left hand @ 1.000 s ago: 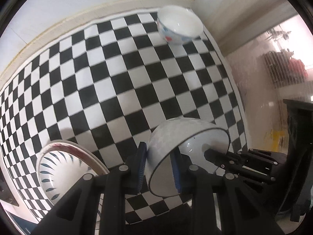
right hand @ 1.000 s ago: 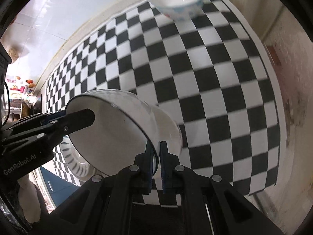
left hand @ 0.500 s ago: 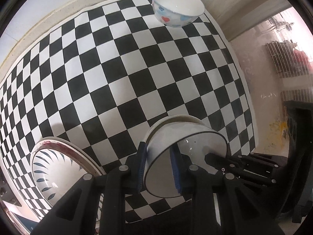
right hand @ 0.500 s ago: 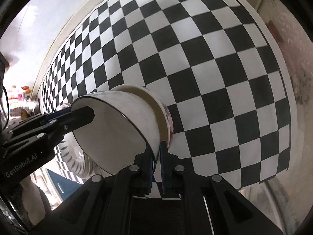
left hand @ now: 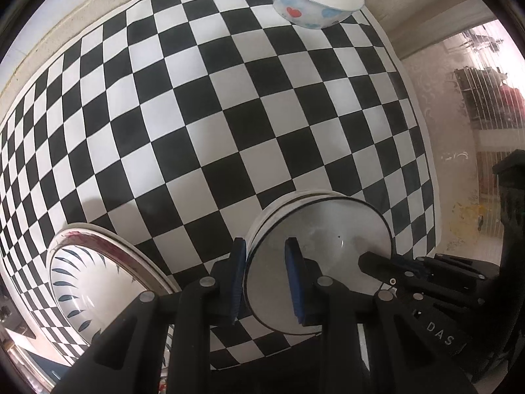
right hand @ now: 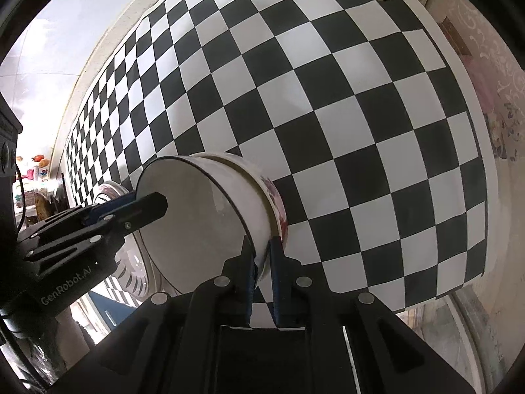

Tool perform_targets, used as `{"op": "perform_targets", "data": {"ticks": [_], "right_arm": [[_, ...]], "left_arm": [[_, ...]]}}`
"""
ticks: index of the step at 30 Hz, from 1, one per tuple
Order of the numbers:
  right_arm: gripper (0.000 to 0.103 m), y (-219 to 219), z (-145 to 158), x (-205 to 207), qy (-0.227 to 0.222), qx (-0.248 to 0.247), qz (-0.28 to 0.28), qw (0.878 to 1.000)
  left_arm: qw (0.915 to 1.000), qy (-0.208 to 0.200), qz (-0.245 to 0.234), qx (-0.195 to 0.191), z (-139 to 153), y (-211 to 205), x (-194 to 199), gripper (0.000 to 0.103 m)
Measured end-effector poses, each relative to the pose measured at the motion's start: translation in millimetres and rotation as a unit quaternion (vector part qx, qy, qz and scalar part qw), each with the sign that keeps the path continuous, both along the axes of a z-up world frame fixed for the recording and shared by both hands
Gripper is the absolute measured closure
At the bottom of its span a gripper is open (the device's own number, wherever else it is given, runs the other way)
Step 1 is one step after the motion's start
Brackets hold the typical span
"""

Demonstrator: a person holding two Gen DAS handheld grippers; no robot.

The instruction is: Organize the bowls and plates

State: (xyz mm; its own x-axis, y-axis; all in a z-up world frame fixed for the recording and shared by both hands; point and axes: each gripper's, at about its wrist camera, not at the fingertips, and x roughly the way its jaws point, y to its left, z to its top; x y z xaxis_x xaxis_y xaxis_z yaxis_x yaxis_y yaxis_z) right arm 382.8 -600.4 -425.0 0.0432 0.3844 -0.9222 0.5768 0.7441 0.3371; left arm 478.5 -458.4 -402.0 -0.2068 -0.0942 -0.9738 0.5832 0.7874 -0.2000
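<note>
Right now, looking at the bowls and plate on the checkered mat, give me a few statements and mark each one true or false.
1. Both tongs grip the rim of the same white bowl. True: left tongs and right tongs each pinch its wall.
2. The white bowl sits inside another bowl. True: a flowered bowl shows under it.
3. The bowl with hearts is stacked on the plate. False: it stands alone at the mat's far edge.
4. The plate is plain white. False: it has a reddish rim and dark leaf marks.
5. The checkered mat is red and white. False: it is black and white.
</note>
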Motion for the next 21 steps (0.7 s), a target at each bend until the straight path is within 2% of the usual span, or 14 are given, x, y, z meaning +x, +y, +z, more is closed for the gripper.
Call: {"op": "perform_targets", "data": {"ticks": [4,13,21], "right_arm": [[0.091,6,1,5,0.004,-0.025,0.013,1.0],[0.091,5,3,7,0.007,-0.032,0.022,0.999],[0.091,-13,32,10,-0.021,-0.058,0.016,0.998]], "left_arm": [[1.0,0.007,0.004,-0.003,-1,2,-2,0.081],[0.9999,-0.003,0.007,-0.008,9,5,-2,0.081],[0.9966,-0.074,0.015,-0.032,54,0,9,0.081]]}}
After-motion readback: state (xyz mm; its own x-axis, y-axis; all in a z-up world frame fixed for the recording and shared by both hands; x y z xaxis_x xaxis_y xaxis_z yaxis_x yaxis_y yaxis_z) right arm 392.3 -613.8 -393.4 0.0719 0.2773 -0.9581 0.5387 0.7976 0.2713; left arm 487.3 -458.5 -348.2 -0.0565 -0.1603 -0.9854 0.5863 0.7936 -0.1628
